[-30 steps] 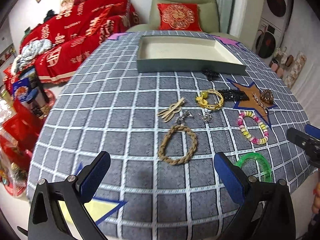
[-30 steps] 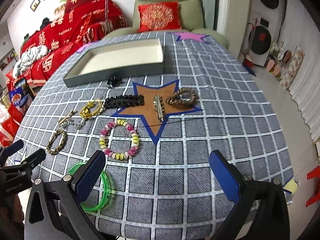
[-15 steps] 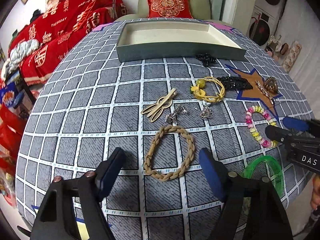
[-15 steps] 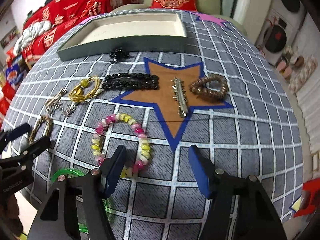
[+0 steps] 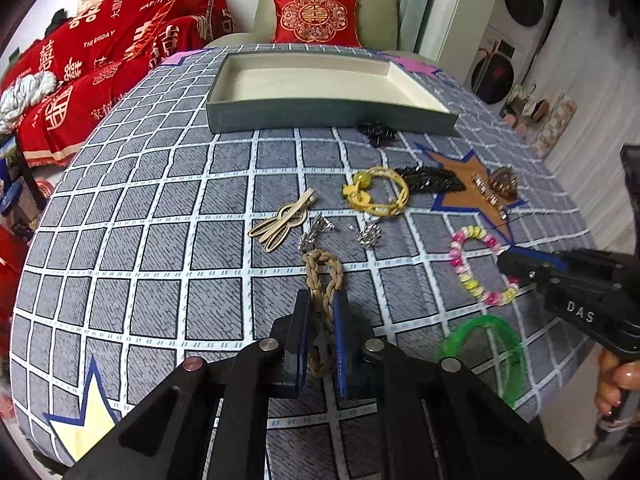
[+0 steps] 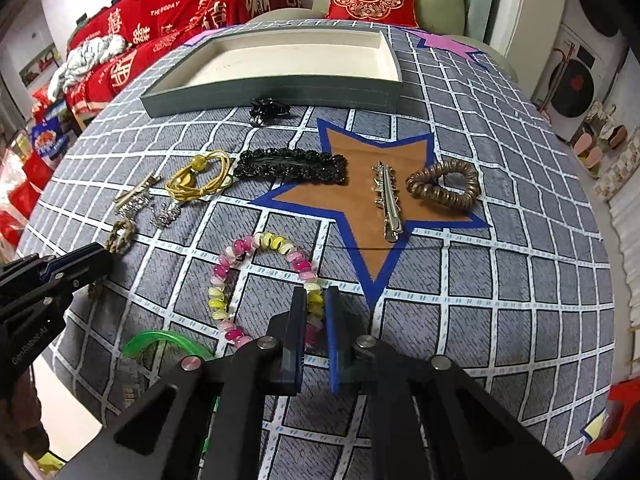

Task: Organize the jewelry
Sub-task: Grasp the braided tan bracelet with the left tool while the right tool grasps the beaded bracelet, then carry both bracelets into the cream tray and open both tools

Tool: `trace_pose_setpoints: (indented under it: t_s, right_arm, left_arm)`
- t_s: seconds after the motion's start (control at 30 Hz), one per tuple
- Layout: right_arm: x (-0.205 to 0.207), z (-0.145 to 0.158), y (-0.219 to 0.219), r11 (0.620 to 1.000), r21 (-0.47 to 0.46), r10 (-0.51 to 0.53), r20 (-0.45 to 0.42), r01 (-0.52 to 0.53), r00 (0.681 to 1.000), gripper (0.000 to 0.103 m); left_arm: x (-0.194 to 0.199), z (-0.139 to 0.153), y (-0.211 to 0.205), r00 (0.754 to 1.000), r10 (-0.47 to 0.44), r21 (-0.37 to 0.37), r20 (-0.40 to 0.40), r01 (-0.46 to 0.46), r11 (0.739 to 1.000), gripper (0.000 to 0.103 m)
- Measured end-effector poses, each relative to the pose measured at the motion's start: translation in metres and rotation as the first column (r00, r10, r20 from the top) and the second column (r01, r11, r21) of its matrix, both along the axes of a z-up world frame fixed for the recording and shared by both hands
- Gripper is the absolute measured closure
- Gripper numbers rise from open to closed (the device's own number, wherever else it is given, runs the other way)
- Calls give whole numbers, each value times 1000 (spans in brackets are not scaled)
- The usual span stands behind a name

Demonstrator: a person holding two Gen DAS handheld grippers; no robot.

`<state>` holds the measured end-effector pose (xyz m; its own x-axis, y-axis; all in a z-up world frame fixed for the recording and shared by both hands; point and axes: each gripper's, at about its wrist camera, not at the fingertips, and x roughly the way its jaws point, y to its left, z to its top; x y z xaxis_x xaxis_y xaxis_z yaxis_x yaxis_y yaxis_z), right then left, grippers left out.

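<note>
The left tool (image 5: pixel 320 312) is clamped on the braided band (image 5: pixel 325 276), which lies squeezed into a narrow loop on the desk (image 5: pixel 152 240), its far end poking out toward twelve o'clock just short of the small silver charms (image 5: pixel 316 232). To lift it well, I judge a straight rise is best, so the free end does not drag those charms or the beige clip (image 5: pixel 282 222) at eleven o'clock out of place. Ahead at twelve o'clock sits the empty tray (image 5: pixel 320 114), the likely home for every piece; the band should clear its near wall before release. To the right, the right tool (image 6: pixel 316 314) is pinched on the near side of the bead bracelet (image 6: pixel 256 276), with one bead caught between the pads and the rest of the ring resting flat toward eleven o'clock. Its coils look stretchy, so a slow lift should keep it from springing loose. The green bangle (image 6: pixel 160 342) lies at nine o'clock of that tool, close enough to snag. The two tools are near each other, so carrying one load at a time seems safer.
</note>
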<state>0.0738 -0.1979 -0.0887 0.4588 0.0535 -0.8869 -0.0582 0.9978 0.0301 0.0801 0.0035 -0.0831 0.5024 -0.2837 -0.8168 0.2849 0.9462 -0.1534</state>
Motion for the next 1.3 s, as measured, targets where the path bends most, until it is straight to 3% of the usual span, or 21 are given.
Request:
trace_pose_setpoints:
  t_s: [0.4, 0.63, 0.77, 0.93, 1.17, 1.3]
  right_arm:
    - [18, 60, -21, 995, 105, -10, 117, -2, 993, 93]
    - [75, 91, -31, 990, 139, -13, 158, -9, 987, 93]
    - [118, 96, -33, 988, 157, -7, 146, -16, 989, 93]
    - [177, 91, -33, 986, 168, -8, 126, -14, 992, 93]
    - [245, 66, -37, 977, 214, -49, 100, 27, 994, 93]
    - [271, 46, -36, 975, 218, -68, 82, 49, 994, 93]
  left_arm:
    - [23, 60, 7, 995, 0, -46, 102, 5, 999, 84]
    - [74, 98, 8, 989, 18, -56, 144, -10, 998, 84]
    - [115, 111, -1, 982, 17, -4, 188, -17, 1000, 84]
    - [172, 100, -11, 987, 39, 4, 157, -41, 999, 84]
    - [249, 60, -25, 994, 82, -4, 73, -82, 997, 84]
    - [274, 34, -30, 994, 111, 6, 17, -111, 994, 84]
